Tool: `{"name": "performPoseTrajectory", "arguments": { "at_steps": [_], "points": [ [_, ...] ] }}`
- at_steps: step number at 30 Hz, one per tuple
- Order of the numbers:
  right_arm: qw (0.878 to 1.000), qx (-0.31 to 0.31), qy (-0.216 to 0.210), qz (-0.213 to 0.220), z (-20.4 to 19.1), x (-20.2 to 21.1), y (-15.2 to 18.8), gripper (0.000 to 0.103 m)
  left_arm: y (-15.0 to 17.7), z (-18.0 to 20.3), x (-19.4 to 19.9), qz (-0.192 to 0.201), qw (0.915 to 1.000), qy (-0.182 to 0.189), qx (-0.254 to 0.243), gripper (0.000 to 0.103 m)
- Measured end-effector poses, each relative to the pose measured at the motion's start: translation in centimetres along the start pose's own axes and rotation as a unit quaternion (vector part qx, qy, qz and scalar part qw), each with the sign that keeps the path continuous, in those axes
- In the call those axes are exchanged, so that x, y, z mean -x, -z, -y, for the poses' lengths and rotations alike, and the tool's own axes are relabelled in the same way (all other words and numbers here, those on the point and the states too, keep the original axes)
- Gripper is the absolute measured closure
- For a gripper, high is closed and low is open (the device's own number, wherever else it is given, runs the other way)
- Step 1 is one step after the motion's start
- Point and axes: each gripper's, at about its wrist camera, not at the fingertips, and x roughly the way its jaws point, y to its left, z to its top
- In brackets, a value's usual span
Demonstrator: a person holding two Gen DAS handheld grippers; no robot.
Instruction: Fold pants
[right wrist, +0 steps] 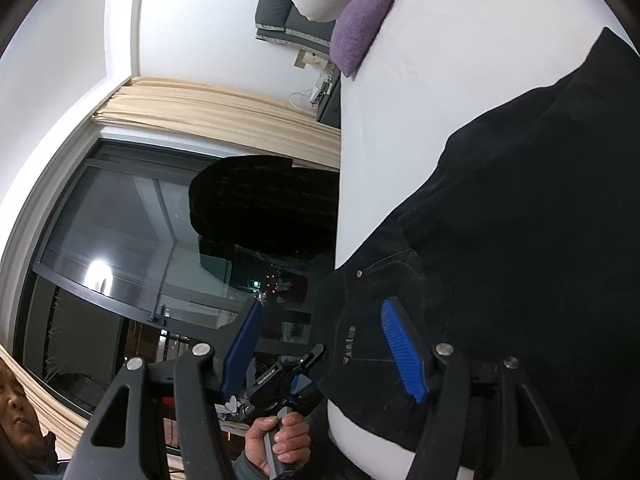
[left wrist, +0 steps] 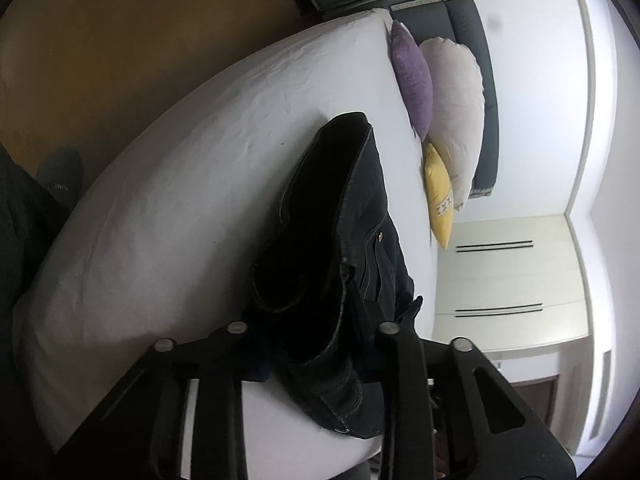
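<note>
Dark denim pants (left wrist: 344,200) lie bunched on the white bed (left wrist: 180,200), waistband end toward me. My left gripper (left wrist: 340,292) is closed into the waistband cloth, its fingertips buried in the dark fabric. In the right wrist view it shows as a black tool (right wrist: 304,364) held by a hand (right wrist: 280,436), with its tip at the pants' (right wrist: 520,220) waistband edge. My right gripper (right wrist: 320,344) stands open, blue pads (right wrist: 404,352) wide apart. One pad is over the denim by the rivet and the other is off the bed's side; neither presses the cloth.
Purple (left wrist: 412,80), white (left wrist: 456,112) and yellow (left wrist: 438,196) pillows lean on a dark grey headboard (left wrist: 482,80). A white dresser (left wrist: 508,280) stands past the bed. A window (right wrist: 120,240), beige curtain (right wrist: 220,108) and a dark draped shape (right wrist: 264,204) lie beside the mattress.
</note>
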Motion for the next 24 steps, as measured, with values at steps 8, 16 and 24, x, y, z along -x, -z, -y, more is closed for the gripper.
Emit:
{"name": "performPoseTrajectory", "arguments": {
  "at_steps": [8, 16, 24],
  "points": [
    [0.986, -0.062, 0.132, -0.076, 4.9, -4.1, -0.2, 0.041, -0.8, 3.1, 0.1, 0.010, 0.9995, -0.004, -0.029, 0.089],
    [0.988, -0.058, 0.137, -0.038, 6.5, -2.6, 1.1, 0.088, -0.1, 11.8, 1.3, 0.025, 0.9903, 0.001, -0.136, 0.089],
    [0.996, -0.019, 0.090, 0.021, 2.1, 3.4, 0.8, 0.040, 5.2, 24.5, -2.0, 0.002, 0.9548, -0.004, -0.297, 0.089]
  ]
}}
